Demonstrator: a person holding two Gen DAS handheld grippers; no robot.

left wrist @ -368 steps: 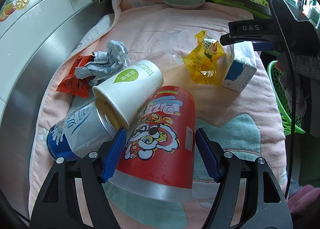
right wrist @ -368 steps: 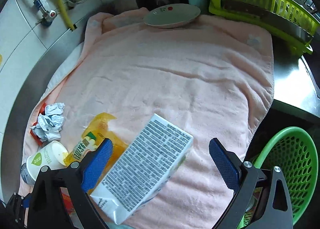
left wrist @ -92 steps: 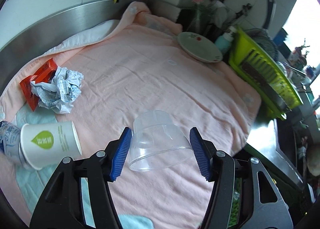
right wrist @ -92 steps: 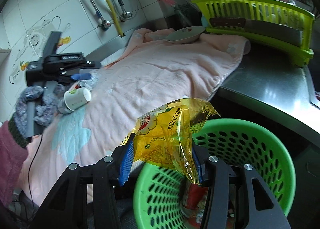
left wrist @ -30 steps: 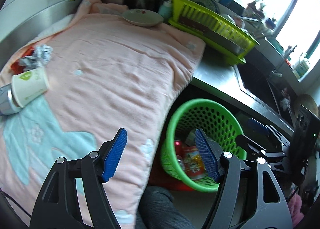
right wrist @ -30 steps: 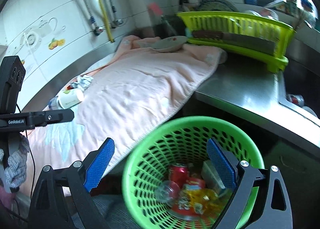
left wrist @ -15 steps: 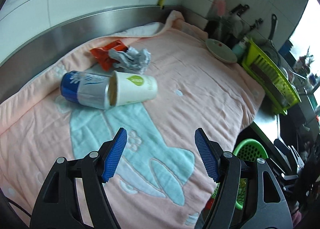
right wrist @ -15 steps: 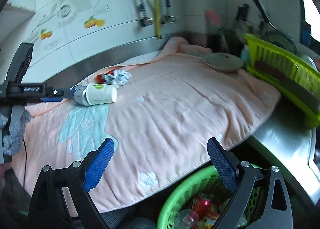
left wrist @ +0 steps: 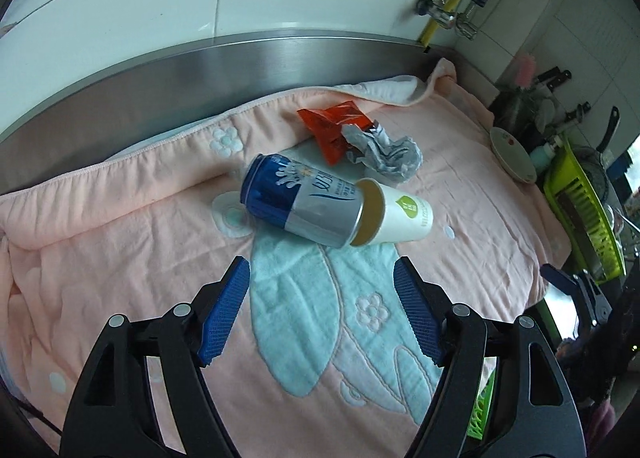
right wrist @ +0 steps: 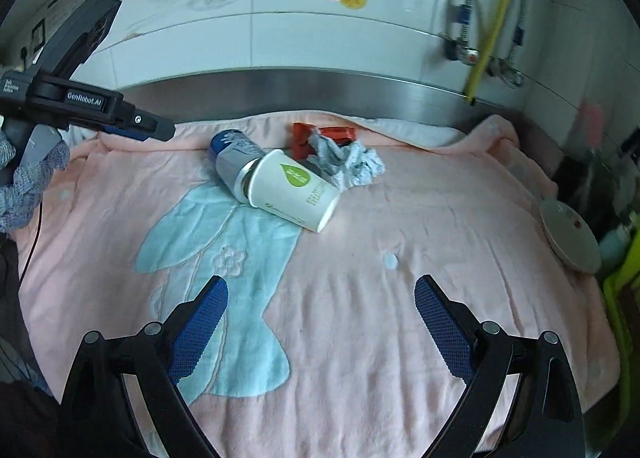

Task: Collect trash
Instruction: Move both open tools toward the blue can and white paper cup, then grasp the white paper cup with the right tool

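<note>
- The left gripper (left wrist: 322,314) hangs over the fleecy pink towel (left wrist: 120,258) that covers the worktop; its ribbed blue fingers (left wrist: 224,310) have just been spreading and now stand wide apart with nothing between them.
- The right gripper (right wrist: 320,330) hovers nearer the towel's front edge, its fingers (right wrist: 440,330) likewise wide apart and empty.
- Toward the back edge, by the brushed steel upstand (left wrist: 200,70), a blue and silver can (left wrist: 300,206) lies on its side, its end tucked into the mouth of a toppled white paper cup (left wrist: 404,218) with a green leaf mark.
- Just behind them sits a crumpled grey-white paper ball (left wrist: 384,154), touching a glossy red-orange wrapper (left wrist: 332,126).
- A shallow round plate (right wrist: 568,234) rests at the towel's far right edge.
- A pale blue flower pattern (right wrist: 224,242) is worked into the towel.
</note>
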